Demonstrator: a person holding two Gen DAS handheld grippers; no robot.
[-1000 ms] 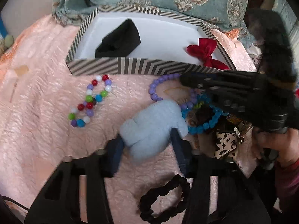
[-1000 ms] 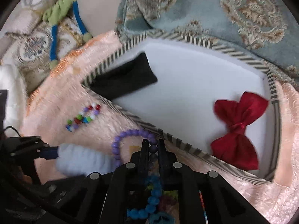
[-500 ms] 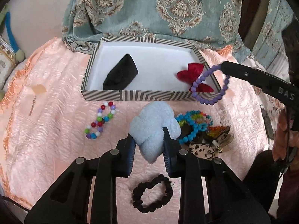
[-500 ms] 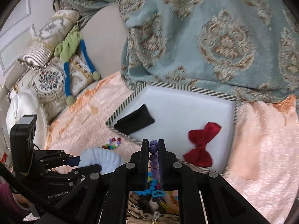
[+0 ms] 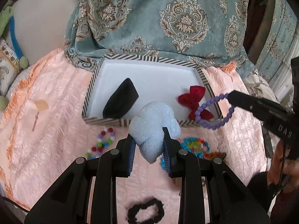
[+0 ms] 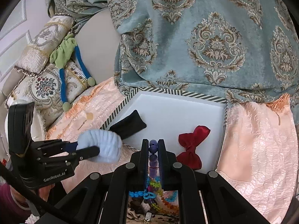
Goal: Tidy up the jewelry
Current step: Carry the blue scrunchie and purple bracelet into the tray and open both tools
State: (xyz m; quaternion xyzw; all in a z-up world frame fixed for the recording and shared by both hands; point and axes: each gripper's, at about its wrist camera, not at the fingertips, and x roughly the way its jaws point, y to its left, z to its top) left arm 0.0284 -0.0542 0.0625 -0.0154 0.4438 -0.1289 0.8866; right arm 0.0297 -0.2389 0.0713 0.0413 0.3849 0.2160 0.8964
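Left tool [image 5: 148, 140]: angled downward, raised above the pink bedspread [image 5: 56, 112]; jaws recently narrowed, now clamped on fluffy light-blue scrunchie [image 5: 154, 128].
Right tool [image 6: 153, 147]: angled downward, jaws pressed together on purple bead bracelet [image 5: 214, 112], loop hanging free over near right corner of striped box [image 5: 130, 57].
Box contents: black pouch [image 5: 120, 100], red bow [image 5: 194, 100].
Hidden: multicoloured bead pile [image 5: 194, 145] partly behind left tool; black bracelet [image 5: 145, 212] cut off at frame bottom.
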